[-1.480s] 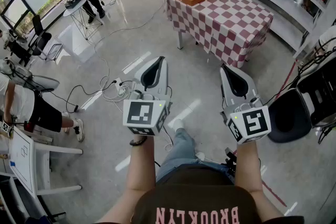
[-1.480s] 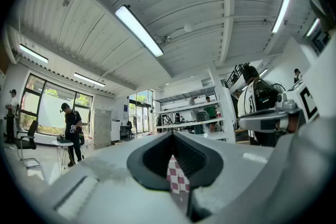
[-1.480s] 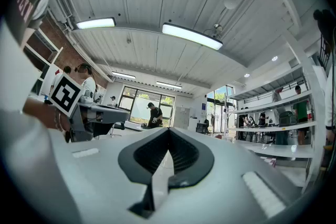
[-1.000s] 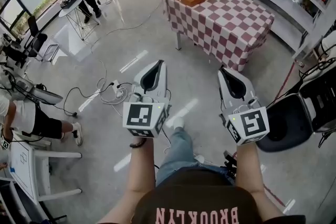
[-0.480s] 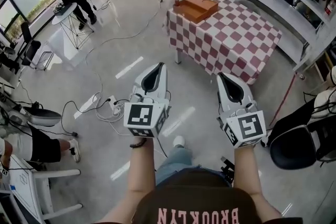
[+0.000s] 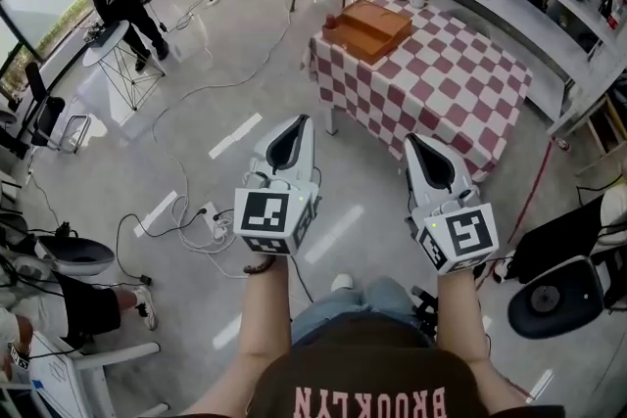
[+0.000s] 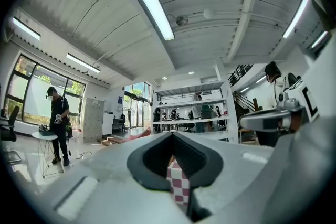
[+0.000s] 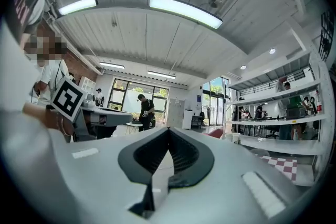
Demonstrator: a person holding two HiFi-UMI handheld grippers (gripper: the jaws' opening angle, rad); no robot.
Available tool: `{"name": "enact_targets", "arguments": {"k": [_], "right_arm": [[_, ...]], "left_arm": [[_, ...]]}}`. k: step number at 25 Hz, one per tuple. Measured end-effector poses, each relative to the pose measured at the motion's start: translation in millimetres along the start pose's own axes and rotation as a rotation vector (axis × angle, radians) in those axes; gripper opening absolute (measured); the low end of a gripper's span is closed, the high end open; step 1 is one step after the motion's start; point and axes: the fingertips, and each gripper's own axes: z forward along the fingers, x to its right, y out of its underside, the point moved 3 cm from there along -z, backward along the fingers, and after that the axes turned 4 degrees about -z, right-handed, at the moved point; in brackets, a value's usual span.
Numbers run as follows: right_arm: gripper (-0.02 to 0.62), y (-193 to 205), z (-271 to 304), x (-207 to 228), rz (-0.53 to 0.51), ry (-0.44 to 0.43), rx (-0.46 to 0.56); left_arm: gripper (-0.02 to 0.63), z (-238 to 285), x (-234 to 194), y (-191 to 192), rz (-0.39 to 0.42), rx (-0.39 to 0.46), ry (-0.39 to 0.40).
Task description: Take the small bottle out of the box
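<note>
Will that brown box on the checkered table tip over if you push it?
Probably not: the wooden box looks low and flat, so it should slide rather than tip. The checkered cloth might bunch under it, since it drapes loosely.

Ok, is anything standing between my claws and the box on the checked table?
Nothing visible. Only floor lies between the left claw, the right claw and the checked table. The box sits at its far left corner, nothing before it on the cloth. The bottle is not in view.

A bench [image 6: 446,64] stands in the upper right of the head view, draped in a red-and-white checked cloth [image 6: 460,127]. A flat brown wooden box [image 6: 369,23] rests on its upper left corner.
</note>
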Motion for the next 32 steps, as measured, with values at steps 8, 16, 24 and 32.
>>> {"name": "enact_targets", "arguments": {"k": [8, 16, 24, 32], "right_arm": [[0.002, 20.0, 33.1, 17.2, 0.031, 0.007, -0.021], [0.002, 35.2, 90.2, 66.5, 0.094, 0.029, -0.003], [0.002, 55.0, 172.7, 128.7, 0.11, 0.008, -0.013], [0.002, 78.4, 249.2, 198.5, 0.116, -0.025, -0.039]], "left_arm": [[-0.002, 30.5, -22.5, 18.1, -0.007, -0.02, 0.002], [-0.002, 96.0, -40.8, 26.5, 0.021, -0.047, -0.002], [-0.002, 191.6, -69.0, 33.7, 0.023, -0.08, -0.025], [-0.002, 291.2, -96.3, 43.5, 0.016, -0.119, -0.071]]}}
